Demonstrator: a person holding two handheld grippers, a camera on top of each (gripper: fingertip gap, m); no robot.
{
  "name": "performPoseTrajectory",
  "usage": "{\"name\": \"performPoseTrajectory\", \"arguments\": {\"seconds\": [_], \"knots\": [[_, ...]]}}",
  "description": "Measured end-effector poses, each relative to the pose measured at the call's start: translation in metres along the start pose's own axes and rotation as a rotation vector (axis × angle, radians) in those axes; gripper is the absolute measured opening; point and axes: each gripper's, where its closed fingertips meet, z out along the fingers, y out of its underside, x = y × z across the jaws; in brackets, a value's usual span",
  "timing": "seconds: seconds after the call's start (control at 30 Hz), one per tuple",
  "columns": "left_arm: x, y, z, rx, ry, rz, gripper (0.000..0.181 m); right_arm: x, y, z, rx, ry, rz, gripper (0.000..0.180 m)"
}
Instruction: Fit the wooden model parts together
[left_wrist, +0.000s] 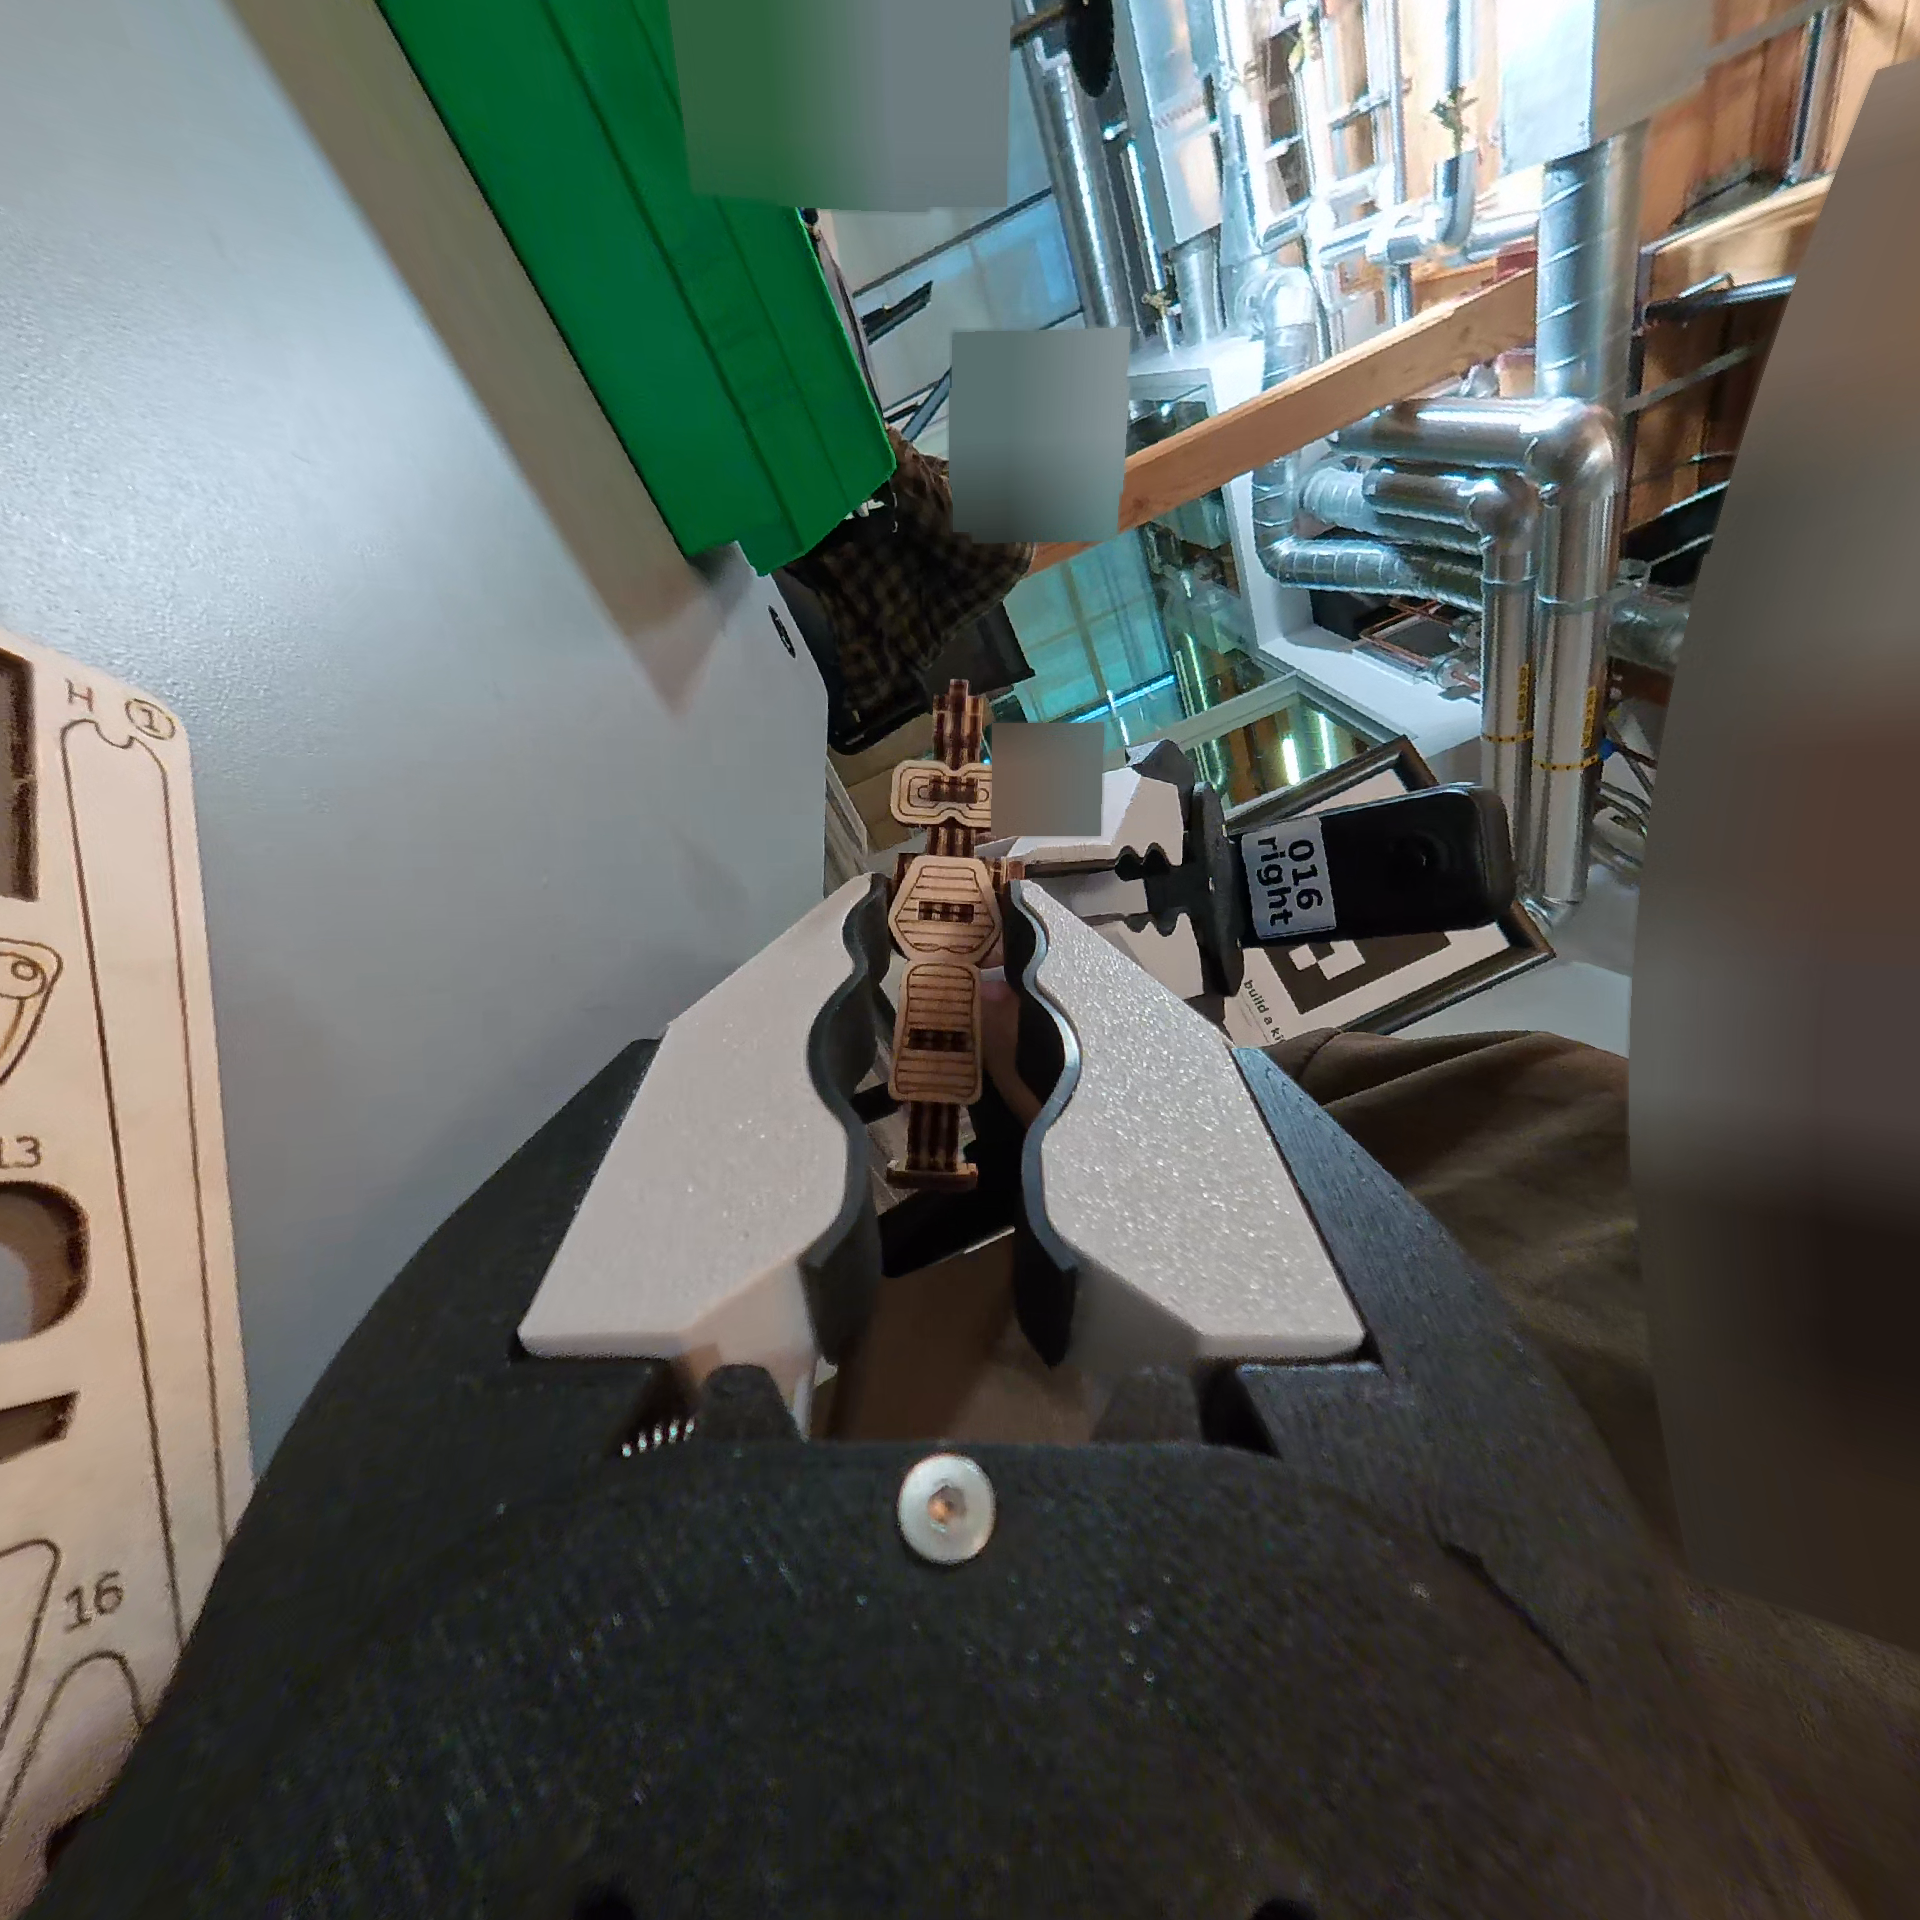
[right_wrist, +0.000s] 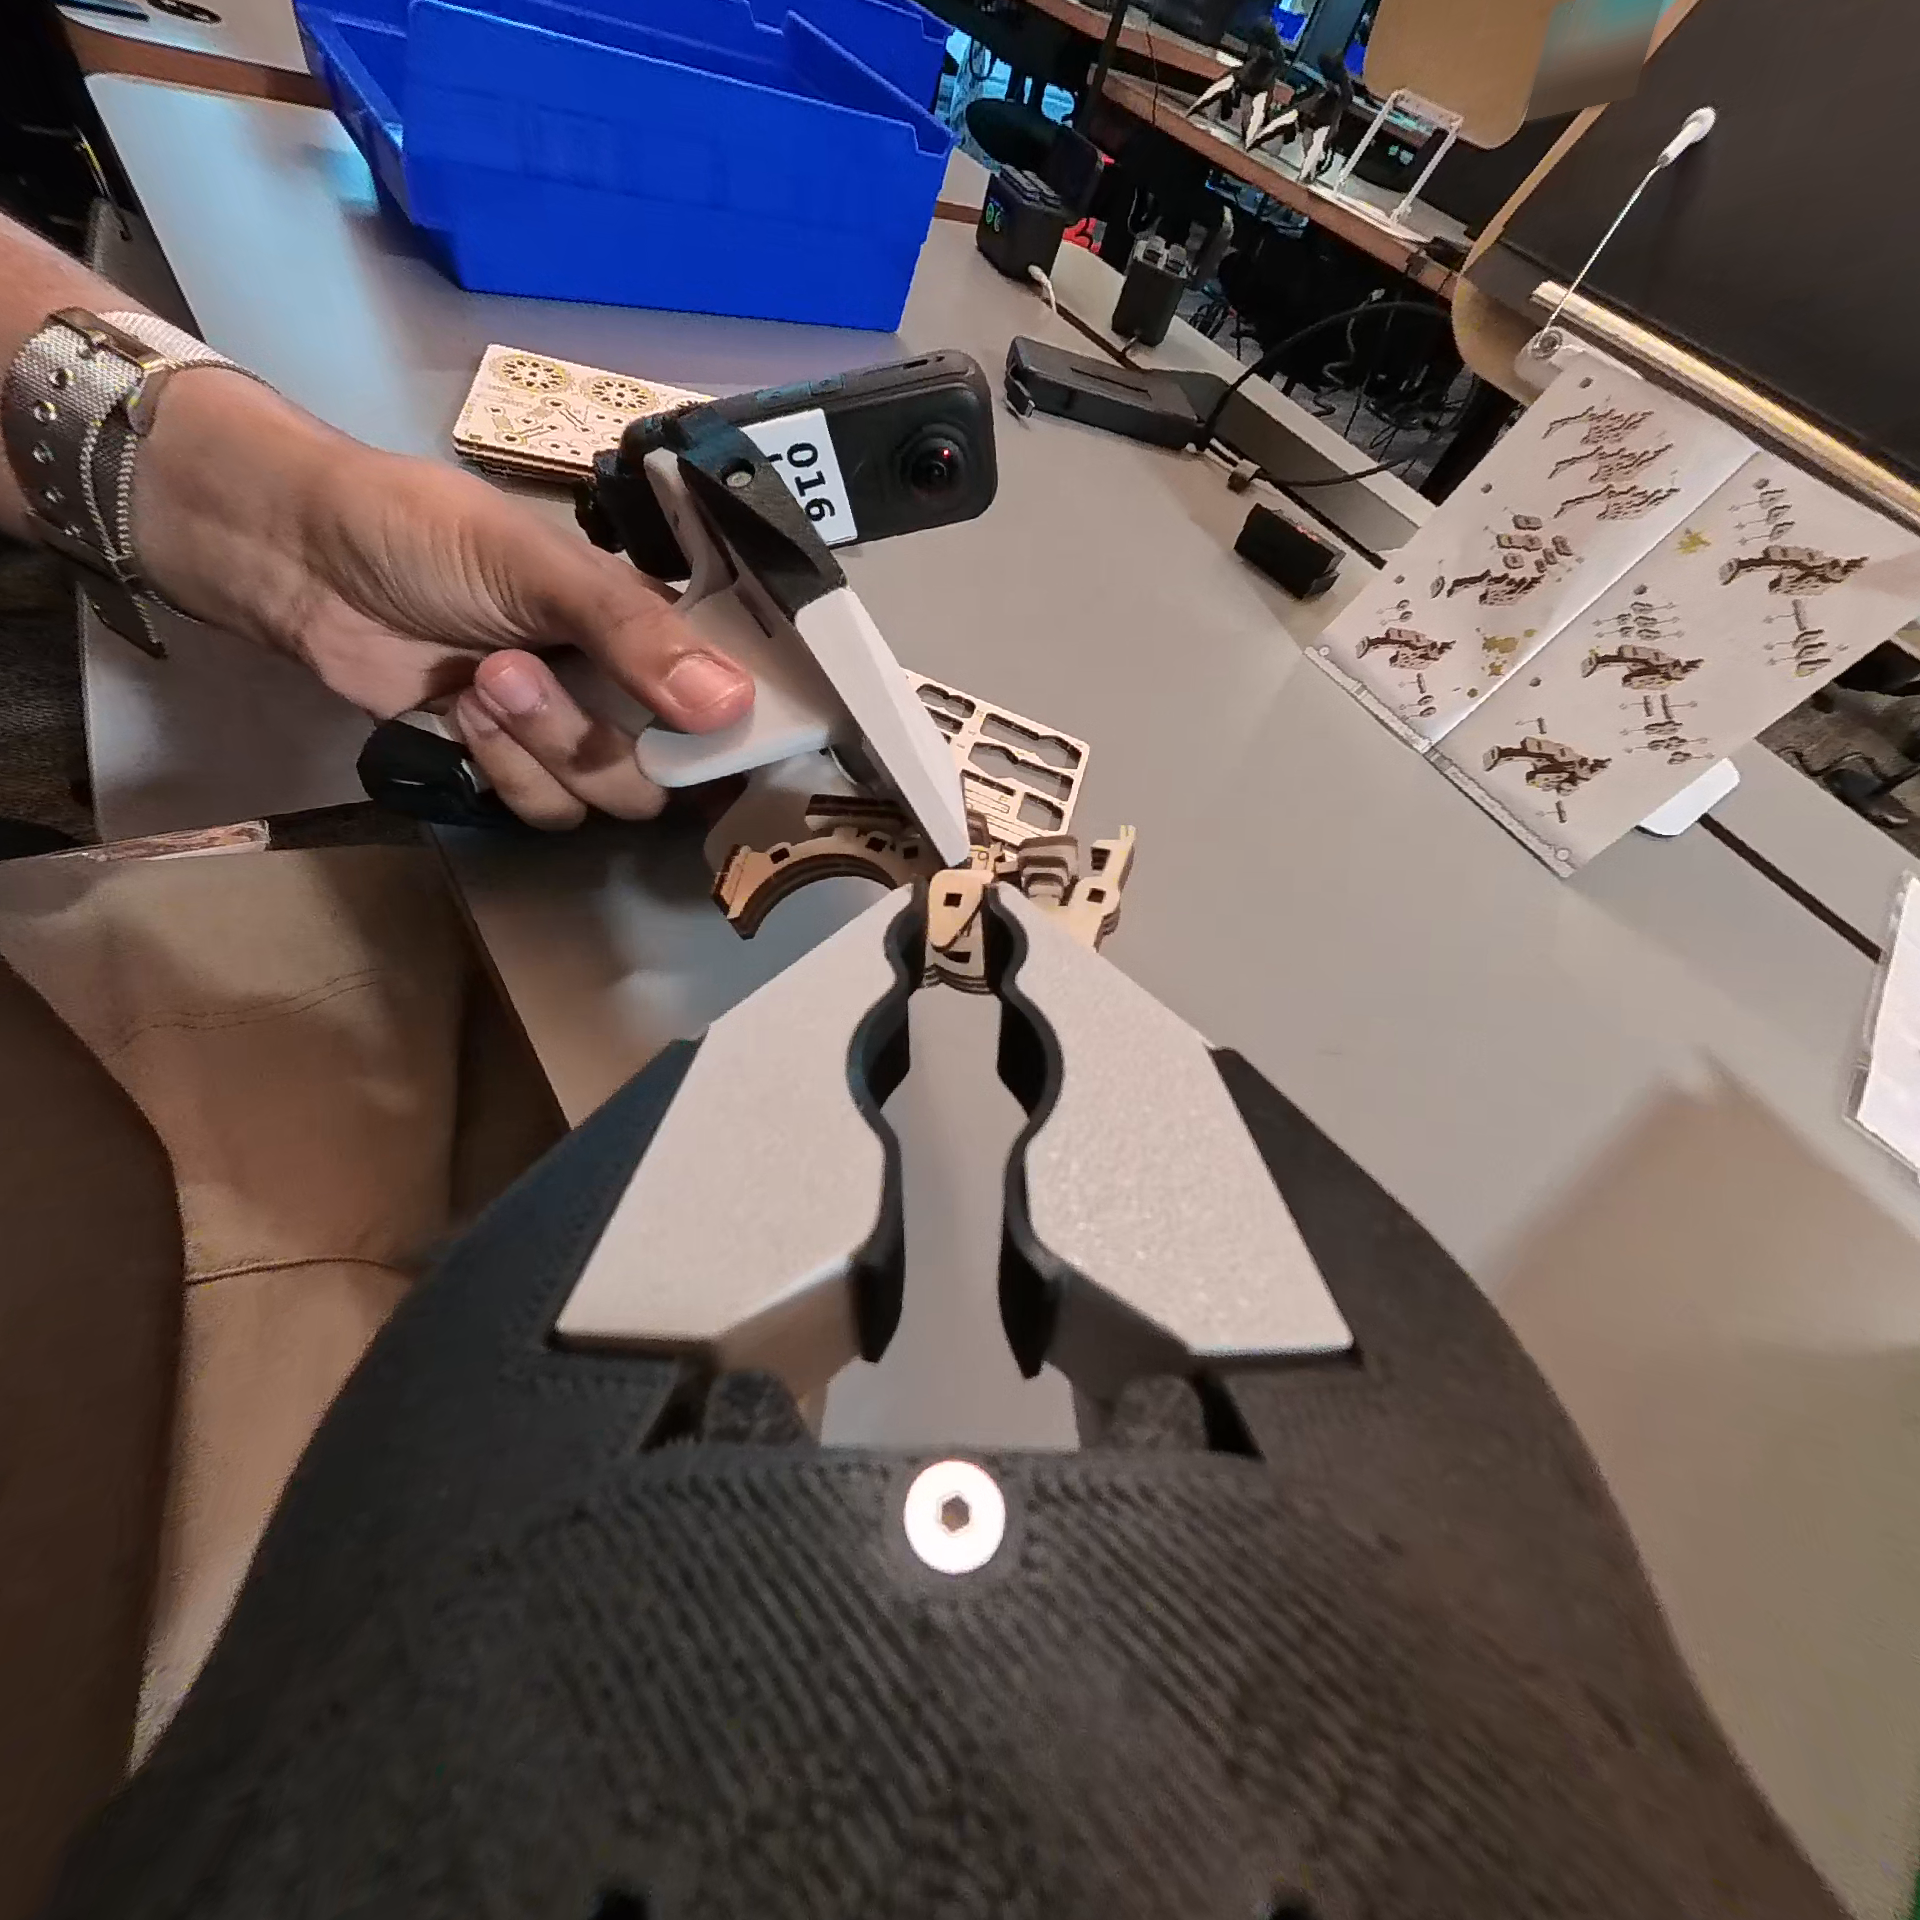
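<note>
A wooden model, a spine of stacked slats with engraved plates, stands between the fingers of my left gripper, which is shut on it. In the right wrist view the same model shows an arched body held just above the table, with the left gripper pinching it from above in a person's hand. My right gripper is shut on a small wooden part pressed against the model's side. The right gripper also shows in the left wrist view, to the right of the model.
A punched wooden parts sheet lies behind the model, and more sheets lie near a blue bin. An instruction sheet hangs at the right. Black devices and cables sit on the grey table. A green bin and a parts sheet show at the left. My two grippers' fingertips are within a few centimetres of each other.
</note>
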Motion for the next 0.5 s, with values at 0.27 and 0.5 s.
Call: {"name": "performPoseTrajectory", "arguments": {"seconds": [0.27, 0.5], "knots": [[-0.0021, -0.0007, -0.0005, 0.01, -0.011, -0.01, 0.018, 0.0017, 0.0044, 0.0021, -0.011, -0.001, 0.021, 0.009], [-0.0028, -0.0042, -0.0027, 0.033, -0.007, -0.025, 0.018, 0.0036, 0.0029, 0.0012, 0.005, 0.003, 0.034, 0.018]]}}
